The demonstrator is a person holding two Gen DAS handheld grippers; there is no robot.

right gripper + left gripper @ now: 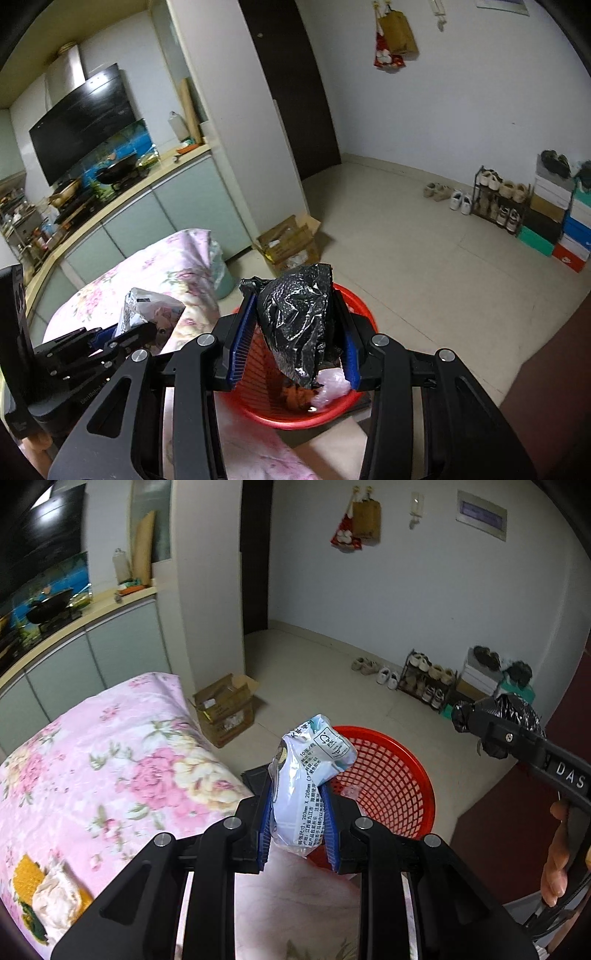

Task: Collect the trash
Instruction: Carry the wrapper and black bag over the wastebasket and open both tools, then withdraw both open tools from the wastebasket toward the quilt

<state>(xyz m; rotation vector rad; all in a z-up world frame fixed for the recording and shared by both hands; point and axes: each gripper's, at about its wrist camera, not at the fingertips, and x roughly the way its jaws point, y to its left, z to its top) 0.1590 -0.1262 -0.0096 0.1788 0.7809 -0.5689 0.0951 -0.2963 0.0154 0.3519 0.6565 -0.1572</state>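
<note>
Left gripper [300,818]: blue pads clamped narrow on a white tissue packet [308,775], held upright, top poking above the fingertips
Tissue packet: crumpled plastic, printed text and a small square logo on the side; in the left wrist view in front of the red basket's [391,775] near rim, whether directly above it cannot tell
Right gripper [295,332]: pads closed on a crumpled black plastic bag [297,321], bag filling the gap between both fingers and bulging above them
Black plastic bag: seen over the basket's opening in the right wrist view; also visible at far right of the left wrist view, pinched at the tip of the other tool
Red basket: round, mesh-walled, on the floor just beside the bed [110,768]; inside, pale pink plastic [332,387] and an orange-brown scrap [295,395]
Bed: pink floral cover; a yellow and white wrapper [48,893] lying on it near the left edge
Person's hand [556,864]: fingers wrapped round the handle of the right tool
Floor: pale tiles, open cardboard box [225,705] near the wall corner, shoe rack [428,681] with shoes along the far wall
Background left: kitchen counter [122,199] with a wok on the hob
</note>
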